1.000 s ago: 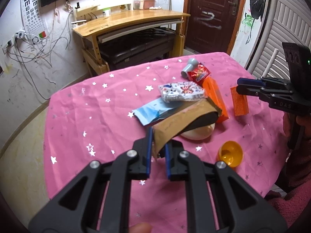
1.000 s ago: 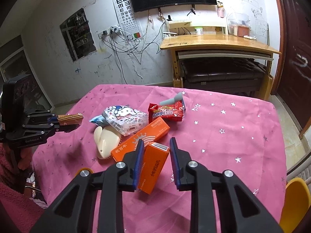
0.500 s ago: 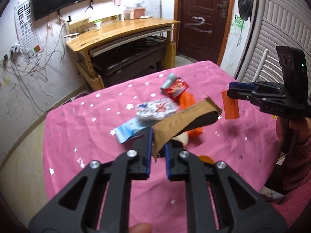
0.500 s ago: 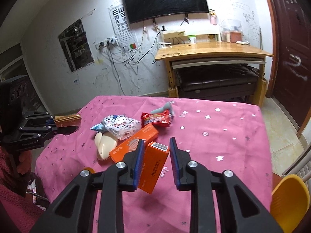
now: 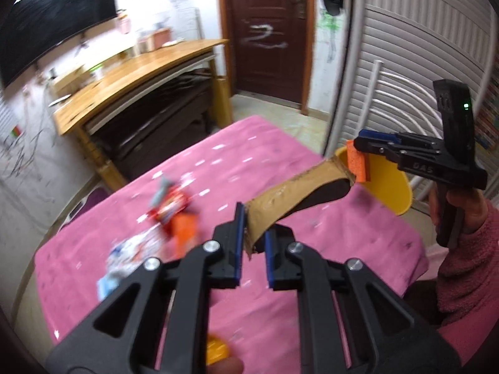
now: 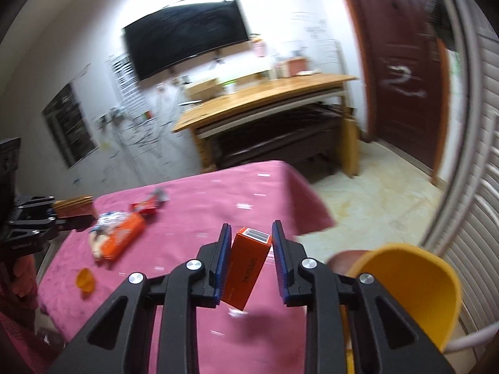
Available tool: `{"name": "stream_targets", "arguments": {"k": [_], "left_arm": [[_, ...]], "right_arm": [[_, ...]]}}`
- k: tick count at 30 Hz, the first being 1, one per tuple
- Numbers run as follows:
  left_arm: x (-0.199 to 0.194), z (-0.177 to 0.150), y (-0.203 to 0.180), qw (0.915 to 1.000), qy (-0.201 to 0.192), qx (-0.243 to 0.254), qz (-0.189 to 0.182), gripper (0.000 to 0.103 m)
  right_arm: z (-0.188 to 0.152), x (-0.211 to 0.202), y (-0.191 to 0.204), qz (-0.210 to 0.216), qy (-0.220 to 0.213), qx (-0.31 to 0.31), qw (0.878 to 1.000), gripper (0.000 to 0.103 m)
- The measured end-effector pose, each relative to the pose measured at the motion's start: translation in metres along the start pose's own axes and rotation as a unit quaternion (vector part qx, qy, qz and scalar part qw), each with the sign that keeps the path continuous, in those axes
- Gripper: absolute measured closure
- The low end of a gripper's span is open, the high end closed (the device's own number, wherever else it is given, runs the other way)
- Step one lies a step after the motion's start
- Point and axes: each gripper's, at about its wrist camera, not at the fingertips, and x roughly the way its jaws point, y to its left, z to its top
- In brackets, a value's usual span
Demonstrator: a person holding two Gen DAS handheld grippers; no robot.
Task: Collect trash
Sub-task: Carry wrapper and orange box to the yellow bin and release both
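Snack wrapper (image 6: 146,207), long carton (image 6: 123,239) and small cup (image 6: 85,280) scattered on table (image 6: 199,205); bin (image 6: 414,293) beside table's right corner; desk (image 6: 265,96) behind.

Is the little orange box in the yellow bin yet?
Not yet. The orange box is still pinched in the right claw, beside the yellow bin.

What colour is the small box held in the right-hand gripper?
Orange. The small box shows best in the right wrist view, clamped in the right gripper.
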Motion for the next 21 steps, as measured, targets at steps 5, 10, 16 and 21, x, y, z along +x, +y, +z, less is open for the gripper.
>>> {"name": "stream_targets", "arguments": {"k": [5, 10, 16, 21], "left_arm": [[0.030, 0.031, -0.046, 0.9992, 0.012, 0.023, -0.029, 0.093], [0.072, 0.056, -0.097, 0.9969, 0.047, 0.035, -0.052, 0.093], [0.135, 0.077, -0.159, 0.9913, 0.110, 0.045, -0.057, 0.093], [0.176, 0.087, -0.191, 0.9870, 0.147, 0.047, -0.044, 0.070]], "right_arm": [[-0.016, -0.012, -0.059, -0.053, 0.000, 0.040, 0.998, 0.082], [-0.030, -0.011, -0.101, -0.089, 0.007, 0.075, 0.993, 0.082], [-0.052, -0.012, -0.153, -0.120, 0.020, 0.127, 0.984, 0.082], [-0.068, -0.017, -0.186, -0.126, 0.026, 0.171, 0.977, 0.082]]}}
